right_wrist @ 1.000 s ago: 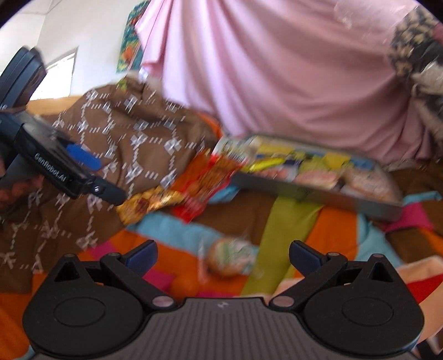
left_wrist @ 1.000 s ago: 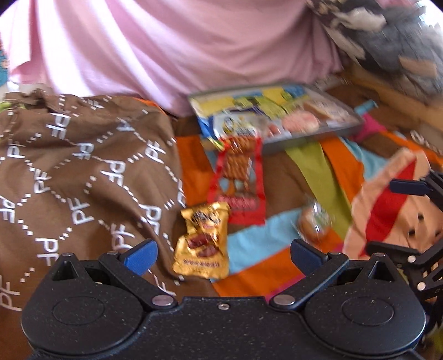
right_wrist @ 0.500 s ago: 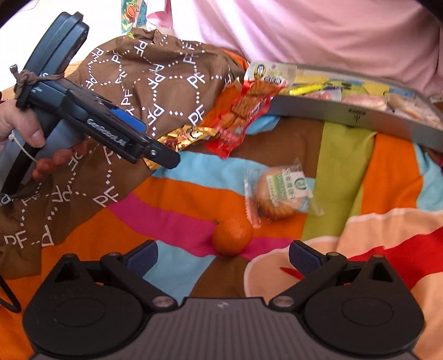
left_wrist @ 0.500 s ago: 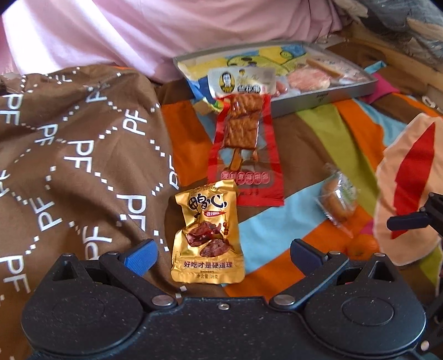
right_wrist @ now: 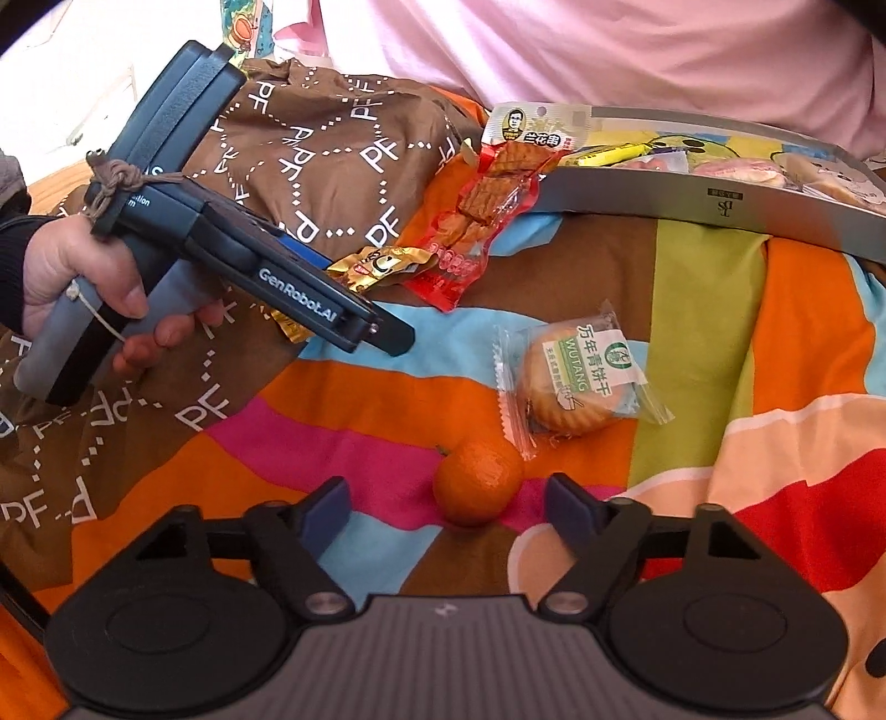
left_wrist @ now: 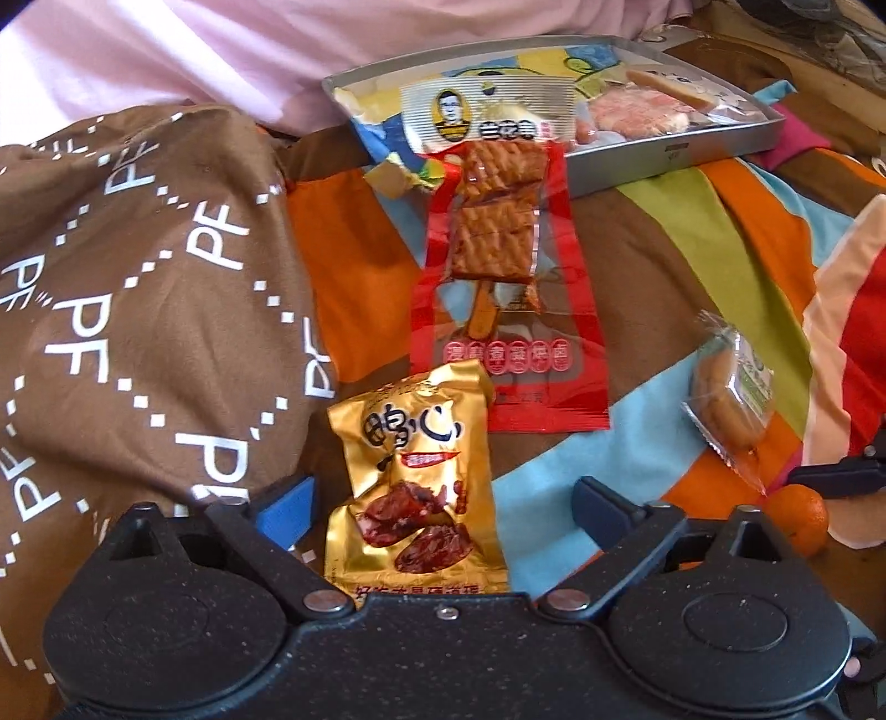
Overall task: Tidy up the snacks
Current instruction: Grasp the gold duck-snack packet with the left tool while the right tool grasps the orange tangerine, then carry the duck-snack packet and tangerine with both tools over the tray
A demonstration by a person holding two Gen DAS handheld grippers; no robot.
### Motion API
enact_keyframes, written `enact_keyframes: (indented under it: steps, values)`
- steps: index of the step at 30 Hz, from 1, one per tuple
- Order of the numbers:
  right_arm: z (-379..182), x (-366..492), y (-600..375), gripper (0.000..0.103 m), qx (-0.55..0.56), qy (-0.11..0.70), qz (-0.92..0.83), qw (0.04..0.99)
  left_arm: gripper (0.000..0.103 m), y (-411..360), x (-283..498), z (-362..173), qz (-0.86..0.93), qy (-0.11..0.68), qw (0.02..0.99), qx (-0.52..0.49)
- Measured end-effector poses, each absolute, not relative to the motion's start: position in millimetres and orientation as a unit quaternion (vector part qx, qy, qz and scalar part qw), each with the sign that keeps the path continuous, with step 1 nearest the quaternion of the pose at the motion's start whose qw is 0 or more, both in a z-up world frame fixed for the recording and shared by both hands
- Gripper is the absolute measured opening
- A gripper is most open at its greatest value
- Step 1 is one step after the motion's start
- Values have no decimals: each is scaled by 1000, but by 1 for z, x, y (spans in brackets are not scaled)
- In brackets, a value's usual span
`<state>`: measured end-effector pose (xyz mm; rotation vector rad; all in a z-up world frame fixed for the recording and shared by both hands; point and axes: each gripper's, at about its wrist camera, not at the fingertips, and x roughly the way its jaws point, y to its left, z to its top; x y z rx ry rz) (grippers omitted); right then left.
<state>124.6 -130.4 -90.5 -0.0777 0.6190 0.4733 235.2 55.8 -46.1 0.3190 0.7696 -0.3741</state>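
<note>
While open, both jaws flank gold packet [left_wrist: 412, 482], mandarin [right_wrist: 477, 483].

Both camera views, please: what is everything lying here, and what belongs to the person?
gold snack packet: one, gold, on the bedspread between the left gripper's fingers
red snack packet: one, red with a clear top, top end resting on the tin's rim
wrapped biscuit: one, clear wrapper with green label, on the bedspread
mandarin: one, orange, just ahead of the right gripper
metal tin: one, grey, holding several snacks, at the far side
brown cloth: one, brown with white PF print, at the left
bedspread: one, multicoloured
pink fabric: one, behind
left gripper: open
right gripper: open
hand: one, holding the left gripper's handle
</note>
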Motion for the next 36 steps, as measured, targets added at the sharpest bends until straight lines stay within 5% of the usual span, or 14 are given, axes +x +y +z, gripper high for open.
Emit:
enact_keyframes:
  steps: [16, 36]
  values:
    - [-85, 125, -129, 36, -40, 308, 217, 926, 53, 65, 218, -41, -160, 359, 911, 121]
    - [-74, 91, -148, 34, -84, 309, 251, 913, 47, 35, 130, -52, -240, 437, 861, 101]
